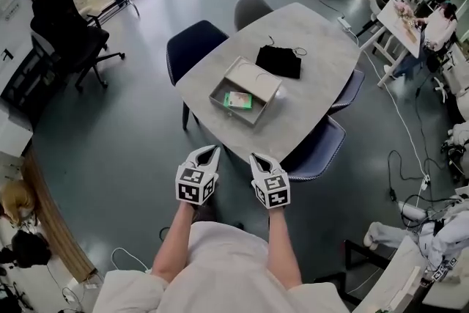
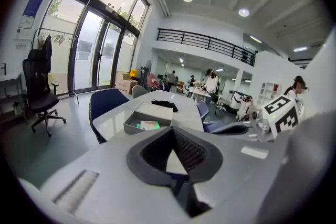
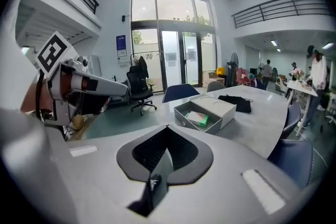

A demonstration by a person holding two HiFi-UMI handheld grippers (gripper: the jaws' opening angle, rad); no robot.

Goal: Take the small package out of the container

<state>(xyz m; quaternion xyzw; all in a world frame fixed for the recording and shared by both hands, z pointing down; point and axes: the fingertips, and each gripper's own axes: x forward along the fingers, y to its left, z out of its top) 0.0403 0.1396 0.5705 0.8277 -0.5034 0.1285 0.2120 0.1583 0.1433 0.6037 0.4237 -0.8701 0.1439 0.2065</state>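
An open grey box (image 1: pixel 220 96) lies on the grey table (image 1: pixel 315 95), its pale lid (image 1: pixel 254 76) lying at its far side. In it lies the small green and white package (image 1: pixel 238 100). Both grippers hang well short of the table's near edge, over the floor, side by side. My left gripper (image 1: pixel 211 150) and my right gripper (image 1: pixel 256 157) point towards the box, jaws together, nothing in them. From the left gripper (image 2: pixel 172 131) the package (image 2: pixel 149 125) shows in the box (image 2: pixel 134 126). From the right gripper (image 3: pixel 167 127) the package (image 3: pixel 199 118) lies in the box (image 3: pixel 181 115).
A black pouch (image 1: pixel 279 61) lies on the table beyond the box. Chairs ring the table: dark blue (image 1: pixel 195 48), grey (image 1: pixel 251 9), blue (image 1: pixel 319 150) at the near right corner. A black office chair (image 1: pixel 66 33) stands at the left. Cables (image 1: pixel 403 165) trail on the floor at the right.
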